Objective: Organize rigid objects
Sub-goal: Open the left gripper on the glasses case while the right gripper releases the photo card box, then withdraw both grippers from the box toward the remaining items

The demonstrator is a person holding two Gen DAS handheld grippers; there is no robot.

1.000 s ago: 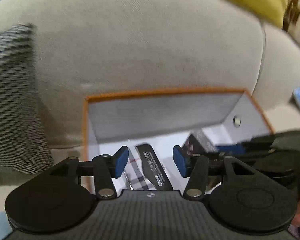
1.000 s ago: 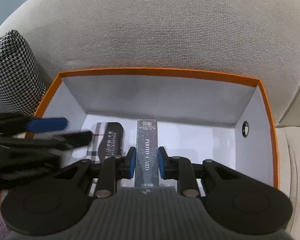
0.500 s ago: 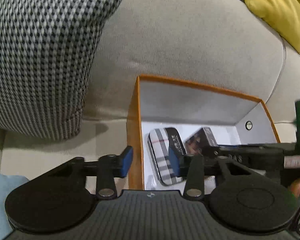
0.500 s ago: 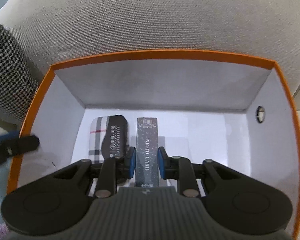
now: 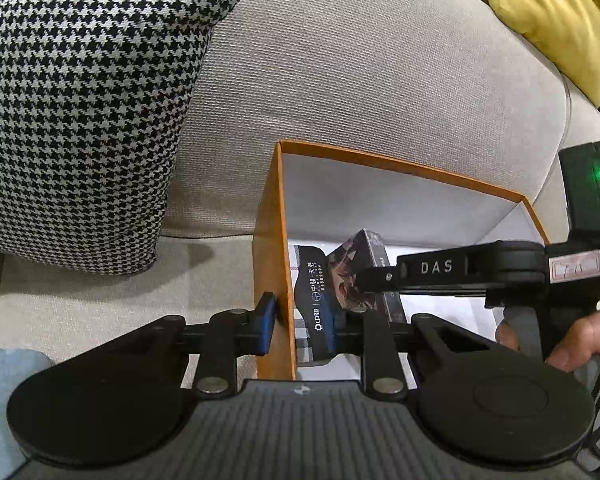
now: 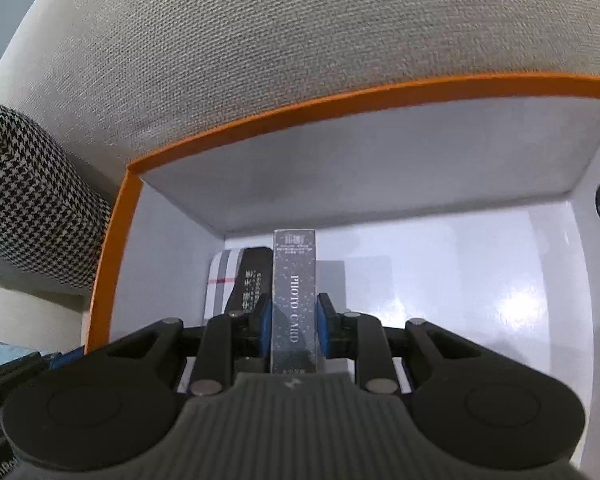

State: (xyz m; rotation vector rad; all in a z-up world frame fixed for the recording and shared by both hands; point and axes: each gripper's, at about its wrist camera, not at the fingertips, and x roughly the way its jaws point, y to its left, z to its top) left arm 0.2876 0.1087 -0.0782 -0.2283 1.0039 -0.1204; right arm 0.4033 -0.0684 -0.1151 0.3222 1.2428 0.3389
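An orange-rimmed box with white inside (image 5: pixel 275 216) (image 6: pixel 112 240) sits on a beige sofa. My right gripper (image 6: pixel 294 330) is shut on a dark "PHOTO CARD" box (image 6: pixel 294 300) and holds it low inside the orange box; it shows from the side in the left wrist view (image 5: pixel 374 264). A plaid-and-black case (image 6: pixel 236 280) (image 5: pixel 314 308) lies on the box floor just left of it. My left gripper (image 5: pixel 298 330) is open and straddles the box's left wall, one finger outside and one inside.
A houndstooth cushion (image 5: pixel 80 112) leans on the sofa back left of the box. A yellow cushion (image 5: pixel 552 20) is at the upper right. A light blue cloth (image 5: pixel 4 392) lies at the lower left. The box floor right of the card box is bare (image 6: pixel 460 280).
My right gripper has gone down deeper into the box with the card box. My left gripper has shifted left and now straddles the box's left wall.
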